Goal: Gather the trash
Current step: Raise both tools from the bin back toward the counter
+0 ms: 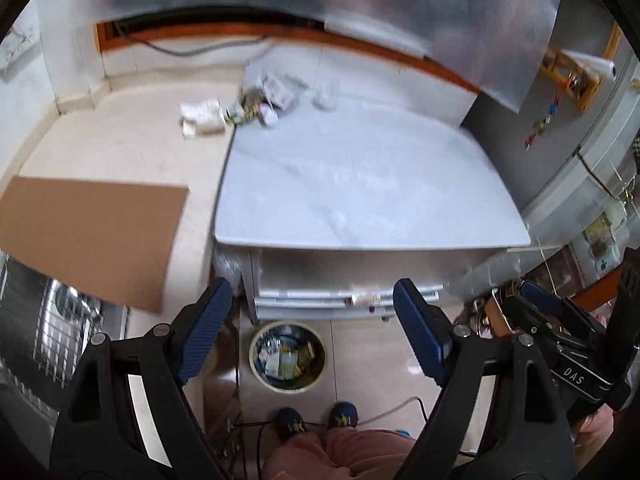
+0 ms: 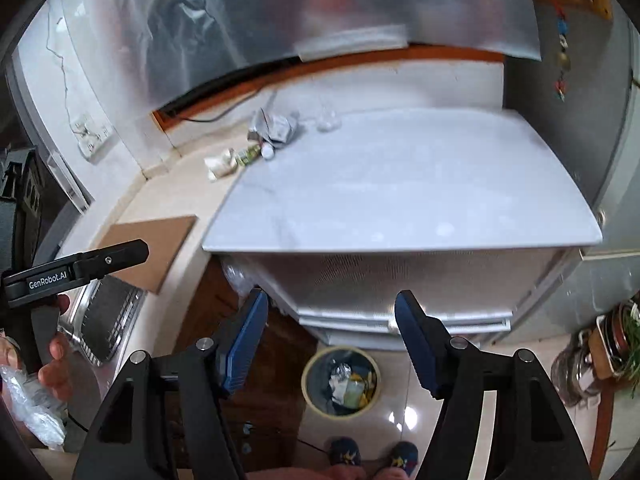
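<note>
A heap of trash lies at the far end of the white table [image 1: 360, 176]: silvery wrappers [image 1: 276, 90], a clear plastic piece [image 1: 328, 92] and crumpled white paper [image 1: 202, 118] on the beige counter beside it. The right wrist view shows the same wrappers [image 2: 276, 128] and paper [image 2: 220, 164]. On the floor below the table's near edge stands a round bin [image 1: 287, 356] [image 2: 340, 380] with several scraps inside. High above the bin, my left gripper [image 1: 312, 286] is open and empty. My right gripper [image 2: 331, 296] is open too, with nothing between its pads.
A brown cardboard sheet [image 1: 92, 236] covers part of the counter, beside a sink with a wire rack [image 1: 60, 320]. The person's shoes [image 1: 316, 420] stand near the bin. A grey appliance [image 1: 580, 160] flanks the table's right side; pots [image 2: 600, 352] sit at floor level on the right.
</note>
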Motion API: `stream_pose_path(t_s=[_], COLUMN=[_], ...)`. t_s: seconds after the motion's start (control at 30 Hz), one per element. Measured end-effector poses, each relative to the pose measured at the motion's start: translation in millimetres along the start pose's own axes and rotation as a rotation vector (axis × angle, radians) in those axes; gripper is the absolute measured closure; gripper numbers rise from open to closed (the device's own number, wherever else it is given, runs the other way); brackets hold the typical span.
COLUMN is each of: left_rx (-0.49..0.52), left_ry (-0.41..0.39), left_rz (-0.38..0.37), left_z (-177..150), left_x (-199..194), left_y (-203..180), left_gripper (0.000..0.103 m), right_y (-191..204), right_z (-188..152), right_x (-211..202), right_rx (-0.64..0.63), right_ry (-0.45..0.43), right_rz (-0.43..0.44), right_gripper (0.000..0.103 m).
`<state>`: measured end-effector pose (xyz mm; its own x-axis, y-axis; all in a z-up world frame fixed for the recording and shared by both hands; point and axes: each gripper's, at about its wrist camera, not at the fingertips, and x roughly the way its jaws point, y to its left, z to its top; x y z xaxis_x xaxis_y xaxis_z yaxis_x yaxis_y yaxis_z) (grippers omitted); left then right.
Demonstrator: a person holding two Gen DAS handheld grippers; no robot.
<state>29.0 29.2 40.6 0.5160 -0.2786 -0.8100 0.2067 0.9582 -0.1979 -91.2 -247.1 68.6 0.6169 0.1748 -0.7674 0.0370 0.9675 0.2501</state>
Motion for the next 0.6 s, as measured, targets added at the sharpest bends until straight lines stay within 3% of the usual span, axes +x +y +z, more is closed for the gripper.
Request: stream_pose_path(t_s=[0.3,0.6], left_rx=[-0.01,-0.085], left_ry=[-0.104,-0.165], left_rz=[0.025,0.112], left_z=[32,70], left_x=[-14,-9], left_y=[25,58], left_gripper=[0.022,0.022], right_y=[27,49], right_z=[55,115], right_x=[7,52], right_rx=[-0.06,-0.166], right_ry=[-0.061,-0.08], right_rz=[0.019,0.064], right_gripper=[0.036,0.031])
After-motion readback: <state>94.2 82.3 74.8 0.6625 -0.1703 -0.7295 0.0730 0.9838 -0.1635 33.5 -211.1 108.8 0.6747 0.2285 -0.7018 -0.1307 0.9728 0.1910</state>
